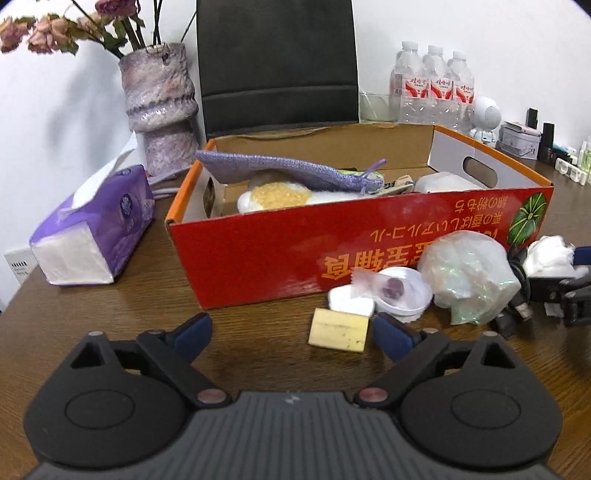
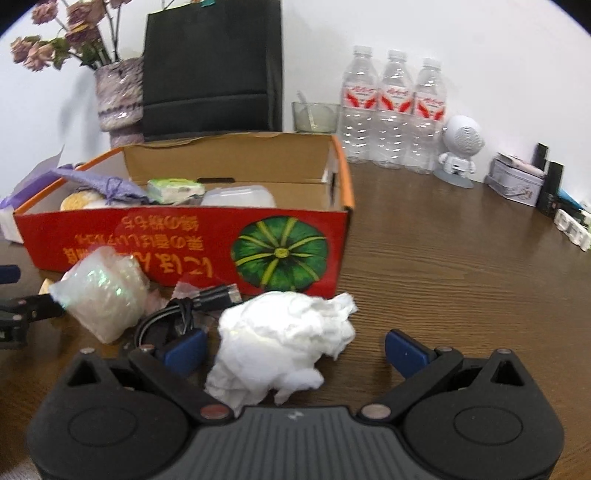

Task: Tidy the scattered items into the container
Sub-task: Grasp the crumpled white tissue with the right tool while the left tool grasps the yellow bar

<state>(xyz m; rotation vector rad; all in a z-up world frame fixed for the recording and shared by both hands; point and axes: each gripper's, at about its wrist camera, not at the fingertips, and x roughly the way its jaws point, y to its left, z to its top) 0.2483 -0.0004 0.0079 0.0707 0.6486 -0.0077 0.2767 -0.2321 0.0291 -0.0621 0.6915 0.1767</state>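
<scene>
I see a purple vase (image 1: 160, 107) of dried flowers (image 1: 55, 29) at upper left, with a purple tissue pack (image 1: 96, 229) lower left of it. Upper centre holds a black chair back (image 1: 277, 62). Upper right holds three water bottles (image 2: 393, 107), a glass (image 2: 316, 116) and a white robot figurine (image 2: 460, 147).

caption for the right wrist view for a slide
Open right gripper straddles crumpled white tissue before the red cardboard box.

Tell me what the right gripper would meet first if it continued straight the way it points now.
Probably the crumpled white tissue wad: it already lies between the open right gripper fingers. The red cardboard box stands farther behind it.
</scene>
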